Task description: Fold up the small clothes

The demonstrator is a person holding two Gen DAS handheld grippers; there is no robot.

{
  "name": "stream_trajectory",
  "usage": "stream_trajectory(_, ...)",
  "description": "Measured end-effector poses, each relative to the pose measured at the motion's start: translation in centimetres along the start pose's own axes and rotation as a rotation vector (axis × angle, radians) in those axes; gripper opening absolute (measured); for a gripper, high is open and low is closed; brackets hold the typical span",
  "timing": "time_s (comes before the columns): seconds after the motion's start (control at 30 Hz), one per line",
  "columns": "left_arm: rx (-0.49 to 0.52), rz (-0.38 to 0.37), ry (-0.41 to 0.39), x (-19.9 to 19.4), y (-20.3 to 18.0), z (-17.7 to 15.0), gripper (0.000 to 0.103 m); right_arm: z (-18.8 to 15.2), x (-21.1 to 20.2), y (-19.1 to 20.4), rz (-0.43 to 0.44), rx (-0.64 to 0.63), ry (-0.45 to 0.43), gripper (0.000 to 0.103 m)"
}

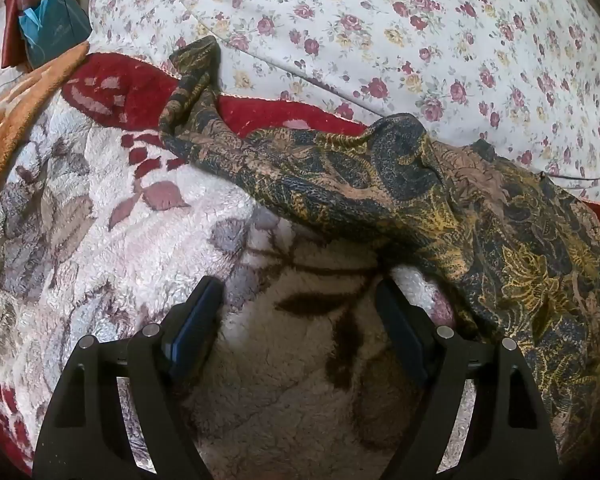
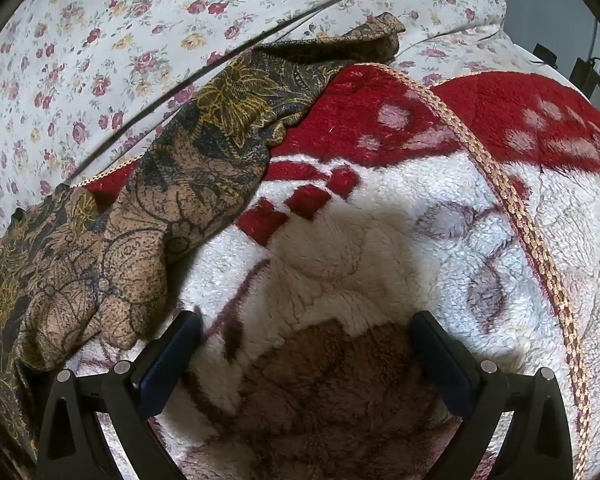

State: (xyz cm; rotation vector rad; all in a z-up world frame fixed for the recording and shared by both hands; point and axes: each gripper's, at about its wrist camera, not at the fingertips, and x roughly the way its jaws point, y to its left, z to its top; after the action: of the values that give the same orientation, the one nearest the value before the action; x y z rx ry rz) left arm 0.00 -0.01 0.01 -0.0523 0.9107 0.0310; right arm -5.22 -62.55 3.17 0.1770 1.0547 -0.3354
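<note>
Two edges cut off the garment (image 1: 400,184): it runs past the right border of the left view and the left border of the right view (image 2: 112,232). It sprawls on a fleece blanket (image 1: 120,232), partly over a floral sheet (image 1: 380,20). Left gripper (image 1: 296,300) and right gripper (image 2: 306,332) tilt downward, jaws spread, nothing between them.

Bed covered by white rose-print sheet (image 1: 380,20). Fleece blanket (image 1: 120,220), red and white with grey-brown floral pattern, gold braid edging (image 2: 540,240), spread over sheet. Dark batik-print garment (image 1: 380,184), gold and tan motifs, laid rumpled across blanket, sleeve ends reaching sheet. Orange-tan blanket (image 1: 20,108) seen at far left edge.
</note>
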Motion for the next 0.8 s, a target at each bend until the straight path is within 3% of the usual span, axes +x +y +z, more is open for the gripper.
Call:
stream_trajectory(0.27,0.003,0.004,0.001,0.0,0.0,0.0,0.081,0.0,0.0,0.0,0.002,0.003,0.005,0.103)
stream_trajectory(0.47,0.002,0.006,0.007,-0.2,0.1,0.0,0.081,0.1,-0.8,0.6,-0.018,0.055,0.072,0.103)
stream_trajectory(0.67,-0.020,0.014,0.024,-2.5,-0.4,-0.3,0.081,-1.9,-4.1,2.9,0.036,0.005,0.080,0.103)
stream_trajectory(0.8,-0.007,0.024,-0.003,-4.4,-1.2,-0.5,0.081,-3.9,-8.6,5.7,0.101,-0.055,0.061,0.103)
